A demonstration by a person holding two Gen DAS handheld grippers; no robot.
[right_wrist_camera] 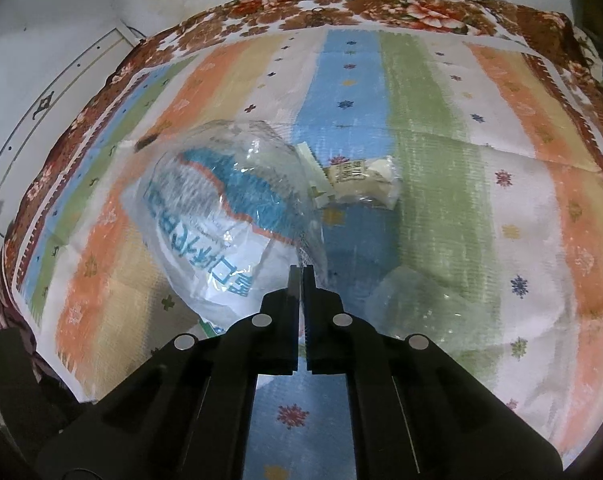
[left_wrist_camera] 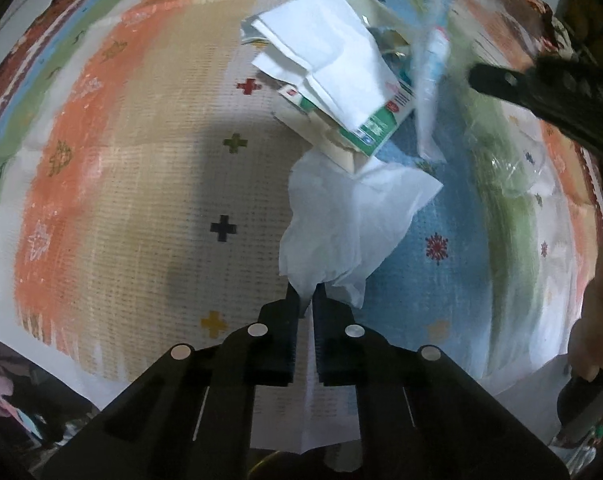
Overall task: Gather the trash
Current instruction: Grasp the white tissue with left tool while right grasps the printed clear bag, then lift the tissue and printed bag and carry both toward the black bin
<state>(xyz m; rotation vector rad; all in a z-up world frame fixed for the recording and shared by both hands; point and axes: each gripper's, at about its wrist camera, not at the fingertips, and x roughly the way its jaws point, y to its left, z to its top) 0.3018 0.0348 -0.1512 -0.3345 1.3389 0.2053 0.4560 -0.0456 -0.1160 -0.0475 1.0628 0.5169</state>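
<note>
the white tissue (left_wrist_camera: 349, 224) sits just right of centre in the left wrist view, a crumpled sheet whose lower tip is pinched between the fingers of the left gripper (left_wrist_camera: 307, 300); the jaws are clenched on it, with only the thin paper between the pads. above the tissue, touching its top edge, lies a heap of trash: a green and white carton (left_wrist_camera: 371, 128) partly covered by folded white paper (left_wrist_camera: 325, 56), with a beige flap beneath.

in the right wrist view the clear plastic bag (right_wrist_camera: 221, 216) with blue and orange print and blue characters fills the centre left of the frame. the right gripper (right_wrist_camera: 301, 276) is clamped shut on the bag's lower right edge, the film caught between the nearly meeting pads. the same bag shows as a blurred streak at the upper right of the left wrist view, beside the heap. a cream wrapper with a printed label (right_wrist_camera: 361, 180) lies above and right of the bag, near centre, and another crinkled clear film (right_wrist_camera: 425, 304) lies lower right, just beside the gripper's right finger.

everything rests on a striped cloth (right_wrist_camera: 433, 120) in orange, beige, white, blue and green with small crosses and flowers, edged by a brown floral border (right_wrist_camera: 329, 4) along the top of the frame. at the right edge of the left wrist view a person's hand (left_wrist_camera: 597, 320) holds a dark handle.
</note>
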